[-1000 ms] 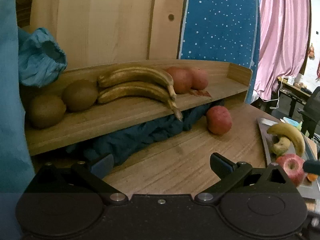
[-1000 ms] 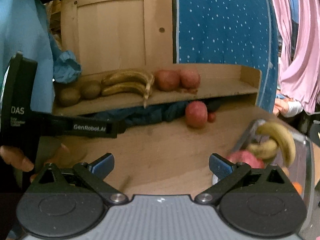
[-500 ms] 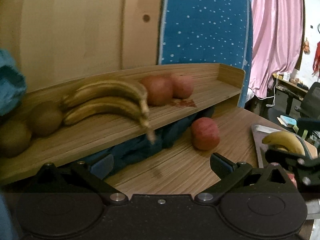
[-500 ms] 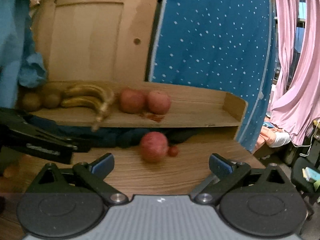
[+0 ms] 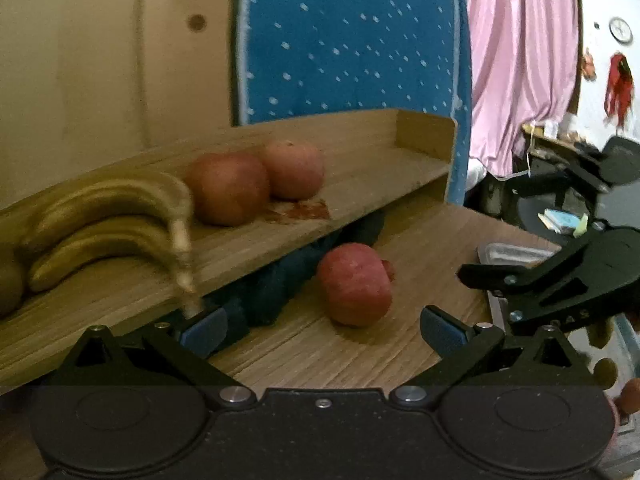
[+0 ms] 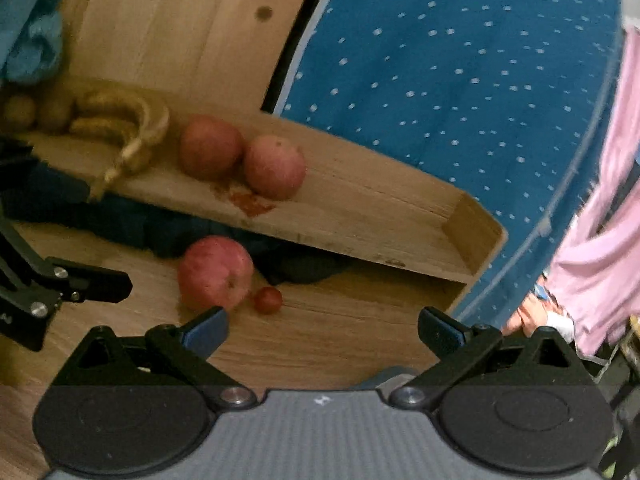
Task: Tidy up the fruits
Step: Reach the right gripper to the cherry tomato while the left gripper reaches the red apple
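Both grippers, left (image 5: 323, 330) and right (image 6: 323, 330), are spread wide and carry nothing. One round red apple (image 6: 215, 273) lies loose on the wooden tabletop (image 6: 340, 332), one small red tomato (image 6: 268, 299) beside it. Beyond, on the raised wooden shelf (image 6: 360, 204), sorted by kind: two red apples (image 6: 240, 156), two yellow bananas (image 6: 120, 120), two brown kiwis (image 6: 36, 112); the loose apple probably belongs there.

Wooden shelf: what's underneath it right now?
Under the wooden shelf lies bunched dark blue cloth; a red apple and a small red fruit sit at its front edge. Anything deeper is hidden by shelf and cloth.
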`<action>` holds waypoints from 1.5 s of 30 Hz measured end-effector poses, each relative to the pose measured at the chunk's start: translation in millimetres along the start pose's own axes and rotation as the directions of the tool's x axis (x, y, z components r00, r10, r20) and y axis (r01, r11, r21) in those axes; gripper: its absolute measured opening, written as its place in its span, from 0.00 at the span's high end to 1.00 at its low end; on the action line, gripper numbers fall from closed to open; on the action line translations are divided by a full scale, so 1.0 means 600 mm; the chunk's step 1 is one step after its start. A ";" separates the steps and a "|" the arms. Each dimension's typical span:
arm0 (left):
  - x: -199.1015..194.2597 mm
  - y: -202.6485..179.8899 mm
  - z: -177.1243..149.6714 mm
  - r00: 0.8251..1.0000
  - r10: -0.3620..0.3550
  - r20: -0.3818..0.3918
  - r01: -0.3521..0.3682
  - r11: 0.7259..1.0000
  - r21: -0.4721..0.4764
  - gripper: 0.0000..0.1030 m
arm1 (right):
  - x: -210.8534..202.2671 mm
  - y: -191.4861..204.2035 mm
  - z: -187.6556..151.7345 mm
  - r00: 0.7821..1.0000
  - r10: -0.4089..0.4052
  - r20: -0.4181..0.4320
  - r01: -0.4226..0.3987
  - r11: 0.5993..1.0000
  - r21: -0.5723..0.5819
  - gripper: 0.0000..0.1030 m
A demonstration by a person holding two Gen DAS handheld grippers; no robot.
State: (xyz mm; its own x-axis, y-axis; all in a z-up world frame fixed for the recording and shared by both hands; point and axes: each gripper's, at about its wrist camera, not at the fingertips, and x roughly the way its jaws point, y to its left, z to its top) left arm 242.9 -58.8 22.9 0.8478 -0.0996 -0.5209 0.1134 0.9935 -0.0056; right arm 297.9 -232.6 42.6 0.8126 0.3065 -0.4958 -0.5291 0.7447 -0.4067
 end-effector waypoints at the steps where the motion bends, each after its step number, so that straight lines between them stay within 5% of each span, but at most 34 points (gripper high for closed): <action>1: 0.009 -0.004 0.001 1.000 -0.001 -0.006 0.001 1.000 0.009 0.01 | 0.012 -0.004 -0.003 1.000 0.020 0.001 -0.020 1.000 -0.020 0.00; 8: 0.054 -0.016 0.002 1.000 0.009 -0.025 -0.008 0.999 0.041 0.01 | 0.064 -0.007 -0.009 0.996 0.093 0.004 -0.091 0.986 -0.138 0.02; 15: 0.075 -0.014 -0.003 1.000 -0.007 -0.008 0.008 0.999 0.034 0.04 | 0.085 -0.011 0.002 0.984 0.178 -0.010 -0.177 0.969 -0.170 0.15; 25: 0.078 -0.007 -0.004 0.999 -0.042 0.029 0.041 0.999 0.018 0.15 | 0.127 0.023 0.013 0.967 0.219 -0.134 -0.251 0.914 -0.318 0.35; 37: 0.086 -0.012 -0.006 0.997 -0.048 0.066 0.046 0.999 0.023 0.16 | 0.164 0.029 0.027 0.942 0.255 -0.218 -0.319 0.881 -0.348 0.56; 41: 0.090 -0.009 -0.005 0.997 -0.051 0.054 0.051 0.999 0.017 0.30 | 0.173 0.032 0.033 0.939 0.261 -0.224 -0.328 0.875 -0.356 0.59; 45: 0.091 -0.007 -0.005 0.997 -0.062 0.053 0.062 0.998 0.005 0.32 | 0.185 0.032 0.042 0.932 0.275 -0.235 -0.343 0.877 -0.336 0.65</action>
State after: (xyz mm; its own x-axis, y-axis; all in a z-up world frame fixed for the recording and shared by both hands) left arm 287.0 -68.2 -8.4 0.8653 -0.1639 -0.4738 0.1682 0.9852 -0.0337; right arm 383.8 -169.2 -0.9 0.5547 0.3507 -0.7545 -0.8251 0.3487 -0.4445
